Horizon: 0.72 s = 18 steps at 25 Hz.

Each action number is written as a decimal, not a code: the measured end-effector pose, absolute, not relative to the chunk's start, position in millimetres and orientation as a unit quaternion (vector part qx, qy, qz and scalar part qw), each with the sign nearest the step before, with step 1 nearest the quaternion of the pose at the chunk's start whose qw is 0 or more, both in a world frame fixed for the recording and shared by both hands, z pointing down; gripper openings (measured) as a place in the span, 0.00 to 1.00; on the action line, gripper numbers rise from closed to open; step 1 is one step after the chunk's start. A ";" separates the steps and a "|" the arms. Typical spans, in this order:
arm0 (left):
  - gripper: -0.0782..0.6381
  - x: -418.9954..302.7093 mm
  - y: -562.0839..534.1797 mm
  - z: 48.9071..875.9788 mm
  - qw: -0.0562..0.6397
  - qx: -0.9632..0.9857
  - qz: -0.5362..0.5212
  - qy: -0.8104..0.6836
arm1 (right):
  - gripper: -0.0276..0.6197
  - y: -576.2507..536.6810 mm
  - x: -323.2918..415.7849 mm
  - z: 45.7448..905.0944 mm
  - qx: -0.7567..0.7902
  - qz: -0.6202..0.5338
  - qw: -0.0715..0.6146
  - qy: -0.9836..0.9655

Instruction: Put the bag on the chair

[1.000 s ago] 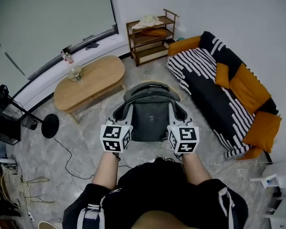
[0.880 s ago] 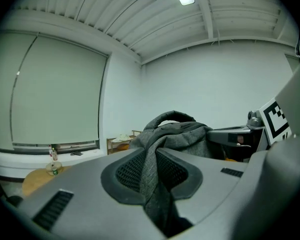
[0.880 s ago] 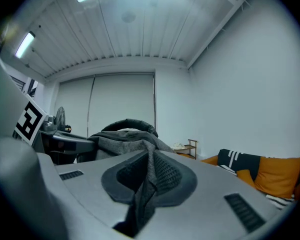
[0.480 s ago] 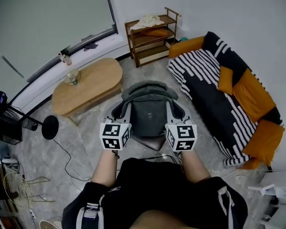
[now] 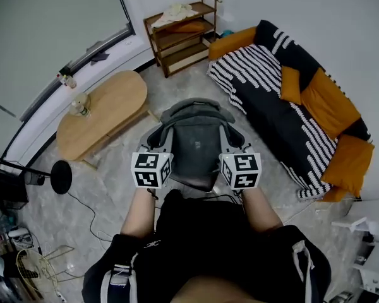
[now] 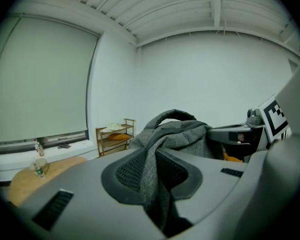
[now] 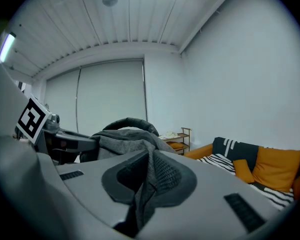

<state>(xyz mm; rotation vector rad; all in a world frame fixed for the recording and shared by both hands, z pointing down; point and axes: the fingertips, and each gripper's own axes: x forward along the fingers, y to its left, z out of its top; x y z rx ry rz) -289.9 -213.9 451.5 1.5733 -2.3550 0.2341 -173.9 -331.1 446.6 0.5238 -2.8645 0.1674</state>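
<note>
Between the two tools, raised in front of the person above the marble floor [image 5: 107, 188], hangs the grey backpack [image 5: 196, 145]. The left tool [image 6: 156, 184] is clenched on a fold of its fabric, and the right tool [image 7: 144, 184] pinches another fold on the opposite side. The pick-up looks done. No chair can be made out beneath the backpack, so carrying it over, setting it down and letting go likely remain.

Head camera looks steeply down; gripper cameras sit close behind the bag [image 5: 199, 142], facing twelve o'clock; all share the shelf [image 6: 113, 136].
</note>
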 end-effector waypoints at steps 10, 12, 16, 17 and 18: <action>0.22 -345.1 -276.2 476.8 0.174 0.632 0.106 -0.748 | 0.11 -366.2 -207.9 476.2 0.286 0.099 0.139 -0.943; 0.22 -354.8 -279.0 481.0 0.173 0.647 0.112 -0.734 | 0.11 -362.7 -213.4 481.4 0.304 0.104 0.140 -0.937; 0.22 -367.6 -283.8 491.0 0.170 0.680 0.124 -0.703 | 0.11 -355.3 -219.3 492.4 0.343 0.116 0.142 -0.921; 0.22 -370.9 -284.2 495.5 0.171 0.687 0.126 -0.695 | 0.11 -352.4 -220.9 496.4 0.351 0.117 0.144 -0.918; 0.22 -373.9 -285.3 500.4 0.173 0.692 0.127 -0.689 | 0.11 -350.0 -222.3 500.8 0.358 0.119 0.148 -0.914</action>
